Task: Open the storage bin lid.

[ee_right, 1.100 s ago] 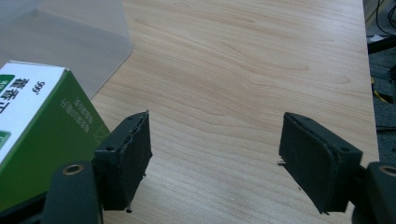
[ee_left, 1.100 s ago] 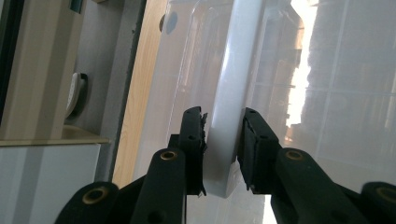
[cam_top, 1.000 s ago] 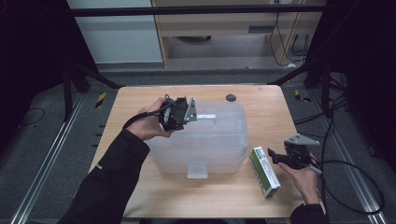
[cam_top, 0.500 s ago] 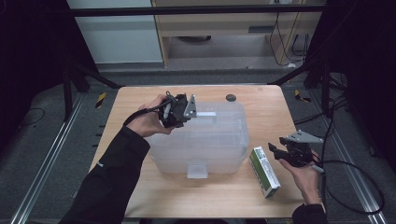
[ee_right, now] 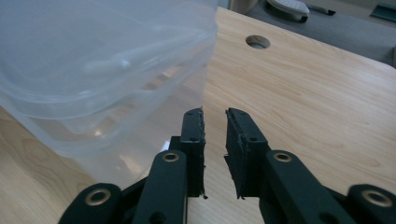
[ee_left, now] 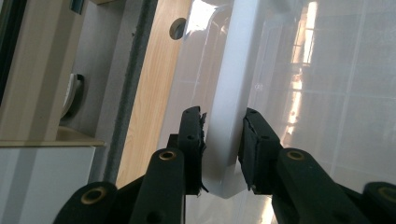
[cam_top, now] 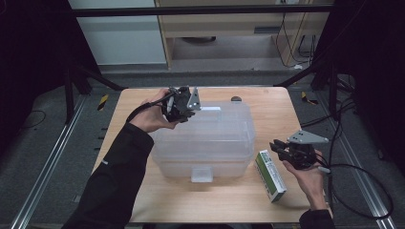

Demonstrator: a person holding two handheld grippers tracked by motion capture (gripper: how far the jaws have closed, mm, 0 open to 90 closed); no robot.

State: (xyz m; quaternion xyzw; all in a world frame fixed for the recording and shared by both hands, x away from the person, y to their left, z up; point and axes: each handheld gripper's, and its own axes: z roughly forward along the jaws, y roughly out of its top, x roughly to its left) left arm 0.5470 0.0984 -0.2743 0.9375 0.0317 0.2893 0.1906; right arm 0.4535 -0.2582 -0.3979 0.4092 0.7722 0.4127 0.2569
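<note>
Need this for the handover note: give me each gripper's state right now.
Left gripper: shut on the white latch of the clear plastic box.
Right gripper: jaws have just been closing, a narrow gap left, nothing between them.

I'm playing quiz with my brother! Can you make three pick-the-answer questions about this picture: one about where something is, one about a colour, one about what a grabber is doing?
1. Where does the small box lie?
A. inside the tub
B. on the table, beside the tub's right end
C. on the floor

2. What colours is the small box?
A. green and white
B. red
C. blue and yellow

3. What is between the left gripper's jaws?
A. nothing
B. the small box
C. the white latch on the clear plastic tub

Answers: B, it rests on the wooden table next to the tub; A, its faces show green and white; C, the jaws stand on either side of the latch.
</note>
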